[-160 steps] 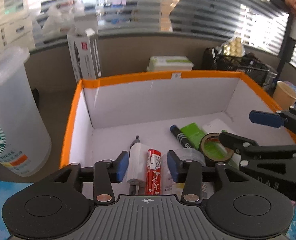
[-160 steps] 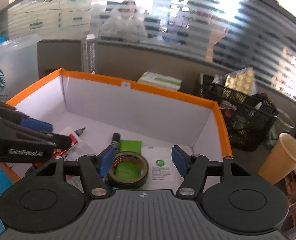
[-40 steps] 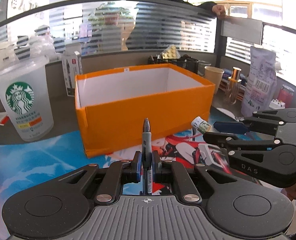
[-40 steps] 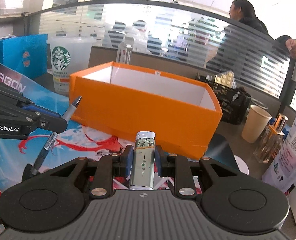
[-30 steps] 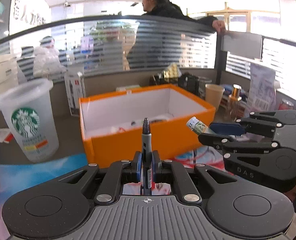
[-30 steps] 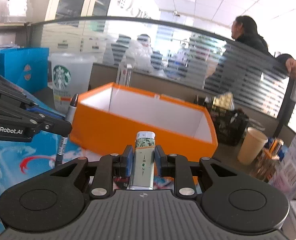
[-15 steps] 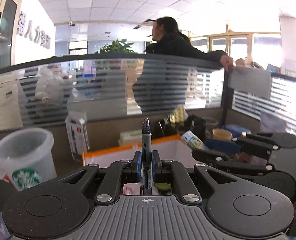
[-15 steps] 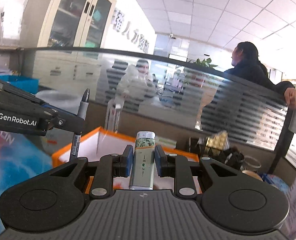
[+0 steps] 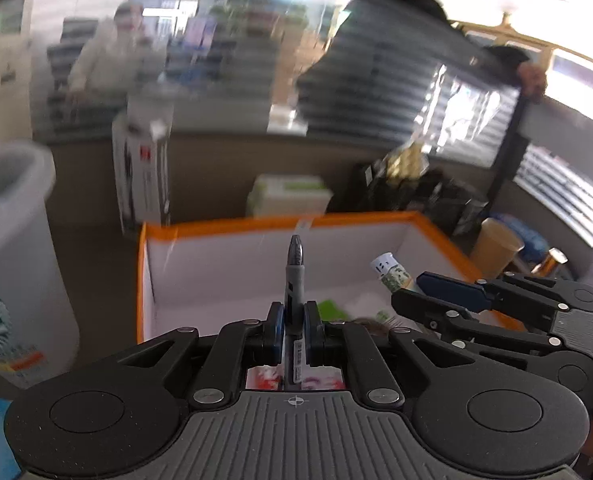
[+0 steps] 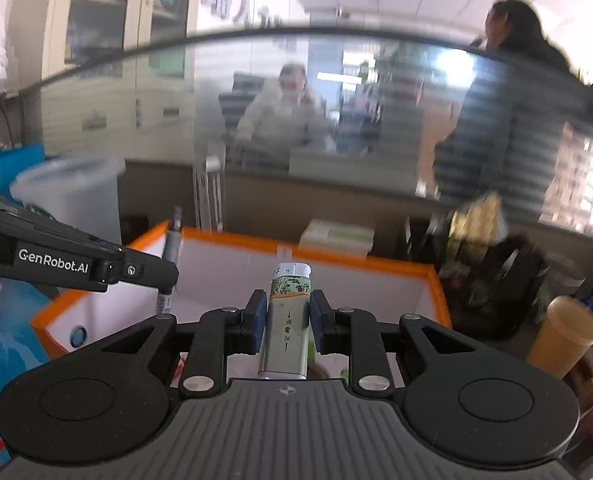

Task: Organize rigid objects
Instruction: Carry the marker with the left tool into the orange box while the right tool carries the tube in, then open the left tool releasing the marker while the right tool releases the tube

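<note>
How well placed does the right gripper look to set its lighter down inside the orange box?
Probably well: the right gripper, shut on the lighter, faces the orange box, whose top is open; the left gripper stands off to one side.

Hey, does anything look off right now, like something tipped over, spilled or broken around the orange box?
Nothing stands out. The orange box sits upright with its walls intact. The left tongs grip a pen and the right tongs grip a lighter. The frames are blurred, so small damage could go unseen.

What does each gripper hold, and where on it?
Left gripper: grey pen, gripped low on its barrel. Right gripper: lighter, gripped across its middle.
</note>
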`<state>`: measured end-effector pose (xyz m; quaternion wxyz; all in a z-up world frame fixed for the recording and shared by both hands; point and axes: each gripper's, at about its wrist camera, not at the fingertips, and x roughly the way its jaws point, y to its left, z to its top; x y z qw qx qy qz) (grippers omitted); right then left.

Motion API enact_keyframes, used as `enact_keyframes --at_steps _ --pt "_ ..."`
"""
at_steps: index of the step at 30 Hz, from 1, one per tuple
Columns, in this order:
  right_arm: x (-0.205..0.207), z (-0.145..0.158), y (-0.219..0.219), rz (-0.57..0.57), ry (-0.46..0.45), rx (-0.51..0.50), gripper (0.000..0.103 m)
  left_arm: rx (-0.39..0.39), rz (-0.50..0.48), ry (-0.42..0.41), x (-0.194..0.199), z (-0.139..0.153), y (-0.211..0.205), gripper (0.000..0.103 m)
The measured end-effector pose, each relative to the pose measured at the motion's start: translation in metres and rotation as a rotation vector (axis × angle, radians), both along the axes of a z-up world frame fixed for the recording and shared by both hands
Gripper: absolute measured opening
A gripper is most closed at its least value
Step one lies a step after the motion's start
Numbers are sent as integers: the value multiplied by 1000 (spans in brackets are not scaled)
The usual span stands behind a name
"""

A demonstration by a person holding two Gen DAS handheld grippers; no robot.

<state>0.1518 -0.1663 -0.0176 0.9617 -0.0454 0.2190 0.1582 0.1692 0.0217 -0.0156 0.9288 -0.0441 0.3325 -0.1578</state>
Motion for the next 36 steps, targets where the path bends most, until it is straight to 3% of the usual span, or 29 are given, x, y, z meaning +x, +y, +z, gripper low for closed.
enact_keyframes --at_steps 9,11,15,18,20,25,29,36 --pt "25 -32 5 -1 122 -23 23 3 14 70 13 -27 3 8" --pt "25 -35 4 -9 125 -17 59 7 21 56 8 -27 3 10" --pt "14 -26 1 -27 75 6 62 35 42 3 -6 -15 4 17" --pt "-1 -14 2 -33 26 8 63 43 68 -43 -22 -3 8 38" --pt "-12 -6 5 -30 -5 12 68 65 103 -95 -37 5 11 77" --pt "-50 7 19 -4 -75 19 75 127 181 -192 -73 23 17 101" --pt "-80 12 31 11 -118 12 79 163 229 -228 -94 32 22 103" --pt "-118 16 38 -6 -151 16 83 137 259 -228 -118 38 33 103"
